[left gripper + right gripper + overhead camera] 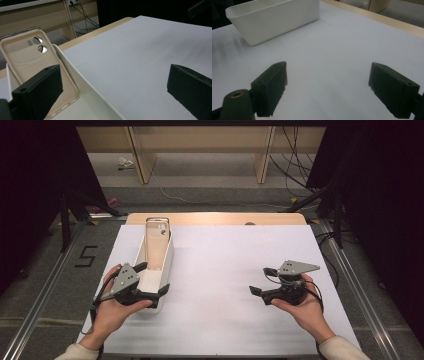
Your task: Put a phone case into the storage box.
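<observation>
Left of centre in the high view, a white tray [167, 257] lies lengthwise on the white table [225, 270], with a beige phone case [157, 232] leaning upright at its far end. At the tray's near end sits the left gripper [152, 277], jaws apart, one over the tray's inside and one outside its right wall. From the left gripper view, the case [27, 53] stands in the upper left beyond the left jaw. Toward the right of the high view, the right gripper [262, 280] rests with jaws apart over bare table, well apart from the tray [274, 17].
</observation>
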A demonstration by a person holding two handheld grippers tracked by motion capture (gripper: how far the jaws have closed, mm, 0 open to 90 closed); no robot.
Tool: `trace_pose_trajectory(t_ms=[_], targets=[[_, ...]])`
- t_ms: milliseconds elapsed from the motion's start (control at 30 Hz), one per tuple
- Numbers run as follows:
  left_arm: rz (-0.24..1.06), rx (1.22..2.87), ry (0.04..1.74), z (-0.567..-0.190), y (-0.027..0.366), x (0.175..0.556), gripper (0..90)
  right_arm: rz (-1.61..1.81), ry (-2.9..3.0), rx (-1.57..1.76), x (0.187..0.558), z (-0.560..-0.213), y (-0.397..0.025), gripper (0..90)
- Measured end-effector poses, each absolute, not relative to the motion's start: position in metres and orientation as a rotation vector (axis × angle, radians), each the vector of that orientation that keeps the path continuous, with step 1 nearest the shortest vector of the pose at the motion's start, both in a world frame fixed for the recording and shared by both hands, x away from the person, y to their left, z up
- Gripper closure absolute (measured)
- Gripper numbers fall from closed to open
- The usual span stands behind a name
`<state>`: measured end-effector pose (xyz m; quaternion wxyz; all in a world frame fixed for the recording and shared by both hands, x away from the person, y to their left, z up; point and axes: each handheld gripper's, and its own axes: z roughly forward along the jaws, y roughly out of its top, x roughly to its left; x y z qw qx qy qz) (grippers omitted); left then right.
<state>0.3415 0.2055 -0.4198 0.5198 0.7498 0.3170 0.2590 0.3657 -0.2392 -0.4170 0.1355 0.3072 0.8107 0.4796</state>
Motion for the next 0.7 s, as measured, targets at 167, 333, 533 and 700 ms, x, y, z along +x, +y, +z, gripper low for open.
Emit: trace_pose_trajectory(t_ms=[167, 333, 533, 700], targets=[[0.624, 1.808, 0.756, -0.4238, 0.2052, 0.3386, 0.0, 1.39, 2.351, 0.89, 0.3649, -0.4169, -0.239, 16.3], [0.624, 1.809, 0.754, -0.4252, 0.2046, 0.3367, 0.0, 1.391, 2.353, 0.894, 0.3641, -0.4174, -0.2399, 16.3], [0.626, 1.812, 0.753, -0.4263, 0.2035, 0.3357, 0.0, 1.394, 2.352, 0.892, 0.364, -0.4175, -0.2402, 16.3], [0.629, 1.814, 0.752, -0.4272, 0.2033, 0.3356, 0.0, 1.395, 2.351, 0.895, 0.3643, -0.4176, -0.2405, 16.2]])
